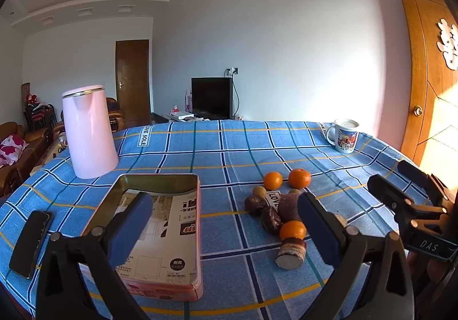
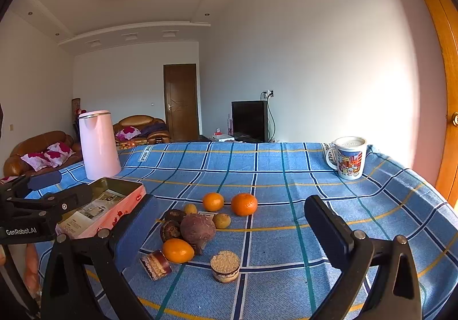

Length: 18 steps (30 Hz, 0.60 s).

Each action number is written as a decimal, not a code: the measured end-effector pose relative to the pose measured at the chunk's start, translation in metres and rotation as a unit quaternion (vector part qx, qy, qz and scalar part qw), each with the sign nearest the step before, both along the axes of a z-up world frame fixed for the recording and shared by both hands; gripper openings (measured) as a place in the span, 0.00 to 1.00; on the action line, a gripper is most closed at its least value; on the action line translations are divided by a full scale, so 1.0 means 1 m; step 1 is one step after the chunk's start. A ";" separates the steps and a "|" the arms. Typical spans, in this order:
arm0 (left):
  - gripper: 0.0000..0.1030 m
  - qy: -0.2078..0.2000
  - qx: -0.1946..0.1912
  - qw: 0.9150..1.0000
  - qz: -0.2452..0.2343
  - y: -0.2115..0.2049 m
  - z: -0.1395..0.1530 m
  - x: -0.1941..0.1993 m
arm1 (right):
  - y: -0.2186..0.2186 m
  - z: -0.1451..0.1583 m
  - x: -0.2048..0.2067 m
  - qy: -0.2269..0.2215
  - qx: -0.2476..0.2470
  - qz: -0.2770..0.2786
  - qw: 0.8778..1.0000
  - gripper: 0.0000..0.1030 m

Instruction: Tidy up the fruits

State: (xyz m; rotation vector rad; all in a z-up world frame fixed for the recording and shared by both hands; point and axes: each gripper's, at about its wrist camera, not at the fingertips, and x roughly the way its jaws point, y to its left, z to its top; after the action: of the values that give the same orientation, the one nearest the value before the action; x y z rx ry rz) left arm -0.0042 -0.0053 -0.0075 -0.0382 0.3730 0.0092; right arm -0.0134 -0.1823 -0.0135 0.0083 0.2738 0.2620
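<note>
A loose pile of fruit lies mid-table: three oranges (image 2: 244, 204) (image 2: 213, 201) (image 2: 178, 250), a large purple-brown fruit (image 2: 197, 228), dark wrinkled fruits (image 2: 170, 229), small yellow-brown fruits (image 2: 221, 220) and two round layered cakes (image 2: 225, 266) (image 2: 156, 264). The pile also shows in the left wrist view (image 1: 292, 229). An open pink tin box (image 1: 160, 231) holding a printed leaflet sits left of the pile. My left gripper (image 1: 224, 222) is open and empty, above the tin and the pile. My right gripper (image 2: 232, 231) is open and empty, just before the pile.
A pink kettle (image 1: 88, 131) stands at the back left. A printed mug (image 2: 349, 158) stands at the back right. A black phone (image 1: 30, 242) lies near the left table edge. The blue checked tablecloth (image 2: 286, 171) covers the table. A wooden door (image 1: 426, 68) is at the right.
</note>
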 end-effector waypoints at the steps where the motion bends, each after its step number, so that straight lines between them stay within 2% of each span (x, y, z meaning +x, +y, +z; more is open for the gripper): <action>1: 1.00 0.001 0.000 1.000 0.000 0.000 0.000 0.000 | 0.000 0.000 0.000 0.000 -0.001 0.000 1.000 0.99; 18: 1.00 0.005 -0.002 1.000 -0.008 -0.002 -0.002 0.000 | 0.005 -0.004 -0.001 0.004 -0.012 0.002 1.000 0.99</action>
State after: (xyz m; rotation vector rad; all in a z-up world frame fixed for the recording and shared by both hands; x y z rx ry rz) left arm -0.0039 -0.0073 -0.0099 -0.0390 0.3829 -0.0061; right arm -0.0143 -0.1771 -0.0180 -0.0150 0.2854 0.2636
